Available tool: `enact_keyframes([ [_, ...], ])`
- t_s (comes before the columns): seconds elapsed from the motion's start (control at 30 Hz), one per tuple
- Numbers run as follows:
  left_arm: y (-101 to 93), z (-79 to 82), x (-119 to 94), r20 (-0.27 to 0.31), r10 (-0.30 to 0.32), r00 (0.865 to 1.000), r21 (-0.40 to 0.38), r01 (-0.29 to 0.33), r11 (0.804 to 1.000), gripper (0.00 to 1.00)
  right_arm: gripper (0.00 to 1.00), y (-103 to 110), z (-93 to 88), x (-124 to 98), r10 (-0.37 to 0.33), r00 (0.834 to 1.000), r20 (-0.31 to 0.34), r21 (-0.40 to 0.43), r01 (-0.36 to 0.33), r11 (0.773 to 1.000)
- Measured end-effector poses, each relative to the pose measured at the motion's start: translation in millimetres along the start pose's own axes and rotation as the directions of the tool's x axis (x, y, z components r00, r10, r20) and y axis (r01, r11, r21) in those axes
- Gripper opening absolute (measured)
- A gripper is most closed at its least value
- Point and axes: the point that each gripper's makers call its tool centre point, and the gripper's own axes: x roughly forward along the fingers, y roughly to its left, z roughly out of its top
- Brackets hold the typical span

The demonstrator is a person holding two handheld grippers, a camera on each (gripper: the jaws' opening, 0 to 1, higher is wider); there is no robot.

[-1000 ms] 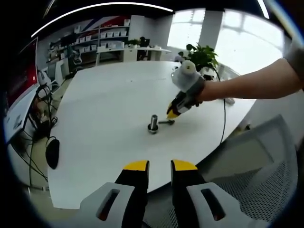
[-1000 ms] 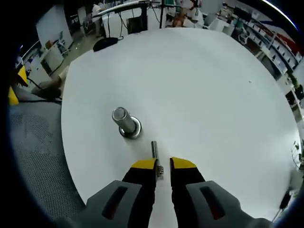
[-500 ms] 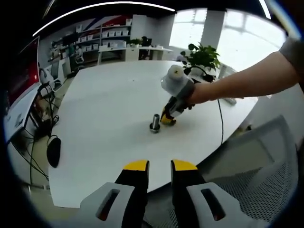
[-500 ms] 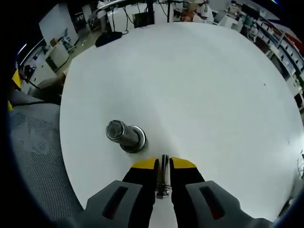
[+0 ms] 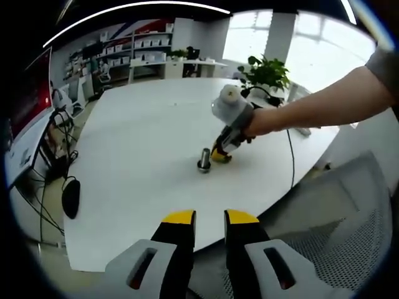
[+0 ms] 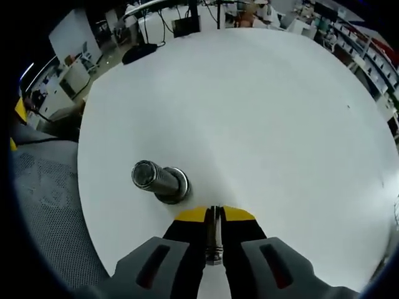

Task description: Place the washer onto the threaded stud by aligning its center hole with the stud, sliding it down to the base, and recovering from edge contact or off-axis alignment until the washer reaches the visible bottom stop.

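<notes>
An upright metal stud (image 6: 154,180) with a wide ring at its base stands on the white round table (image 6: 268,112), just left of and beyond my right gripper (image 6: 214,215). That gripper is shut on a thin metal part (image 6: 214,240) that looks like a small bolt, lying low along the jaws at the table top. From the left gripper view, the stud (image 5: 204,159) is mid-table and the right gripper (image 5: 221,154), held by a hand, touches down just right of it. My left gripper (image 5: 209,218) hangs open off the table's near edge, holding nothing.
A black mouse (image 5: 70,198) and cables lie at the table's left edge. A grey mesh chair (image 5: 349,218) stands at the right, and a cable (image 5: 290,156) runs past a potted plant (image 5: 265,71). Mesh chair fabric (image 6: 43,205) lies beside the table edge near the stud.
My right gripper moved forward over the thin metal part lying on the table and shut on it beside the stud. The left gripper stayed where it was, open.
</notes>
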Motion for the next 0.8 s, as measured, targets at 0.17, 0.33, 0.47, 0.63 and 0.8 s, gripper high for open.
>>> enact_keyframes([
  [0.17, 0.1, -0.1, 0, 0.0, -0.001, 1.0, -0.002, 0.001, 1.0, 0.16, 0.09, 3, -4.0, -3, 0.009, 1.0, 0.004, 0.031, -0.01, 0.999],
  [0.33, 0.7, -0.2, 0, -0.001, -0.001, 1.0, 0.001, 0.001, 1.0, 0.16, 0.09, 0, -6.3, -12, -0.009, 0.999, 0.047, 0.042, 0.007, 0.999],
  [0.47, 1.0, -0.3, 0, -0.003, -0.001, 1.0, 0.0, 0.001, 1.0, 0.16, 0.09, -5, -10.0, -23, -0.021, 0.997, 0.078, 0.057, 0.017, 0.998],
  [0.63, 0.8, -1.1, 1, -0.009, 0.0, 1.0, 0.001, 0.0, 1.0, 0.16, 0.09, -11, -16.6, -40, -0.04, 0.992, 0.122, 0.074, 0.031, 0.997],
  [0.8, 0.3, -1.9, 2, -0.014, -0.001, 1.0, 0.002, 0.001, 1.0, 0.16, 0.09, -17, -24.1, -52, -0.056, 0.986, 0.154, 0.098, 0.042, 0.994],
])
